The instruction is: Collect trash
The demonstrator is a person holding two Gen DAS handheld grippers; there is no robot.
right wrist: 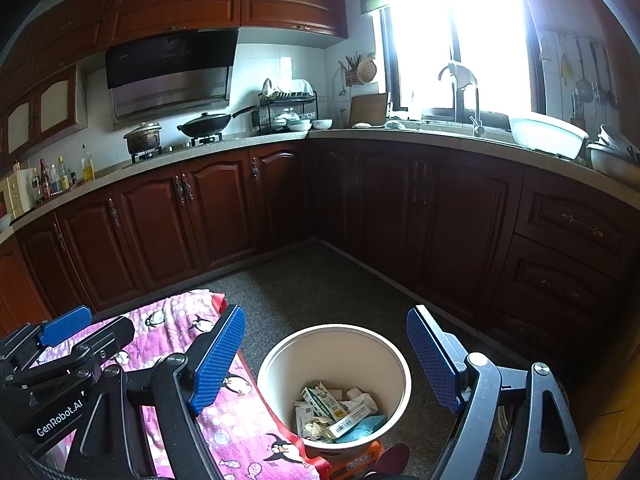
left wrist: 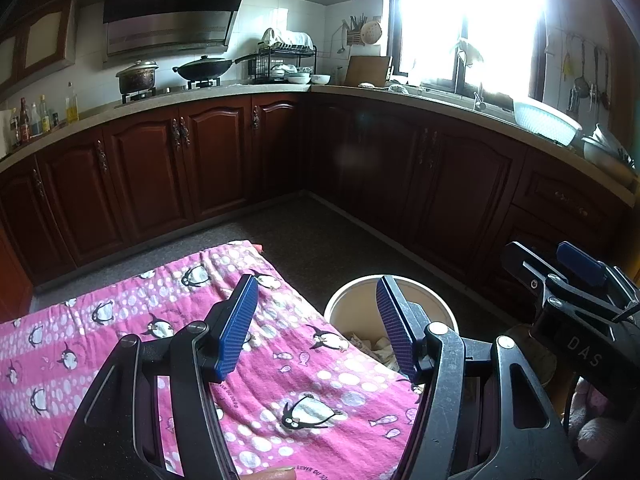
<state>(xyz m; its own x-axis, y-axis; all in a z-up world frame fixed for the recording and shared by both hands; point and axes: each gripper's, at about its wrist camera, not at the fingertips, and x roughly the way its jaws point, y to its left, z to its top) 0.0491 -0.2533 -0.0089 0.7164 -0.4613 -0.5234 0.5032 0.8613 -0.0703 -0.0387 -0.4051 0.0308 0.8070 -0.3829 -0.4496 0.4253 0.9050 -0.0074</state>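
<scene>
Right view shows cartons in the bin [right wrist: 394, 364]; left view hides them, seemingly paper; both grippers' jaws empty, apart.

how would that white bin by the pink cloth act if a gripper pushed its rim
The white bin looks light: thin walls, only cartons and crumpled paper low inside. It stands tall on speckled flooring, so a rim push would probably tip it rather than slide it. The wall may flex.
</scene>
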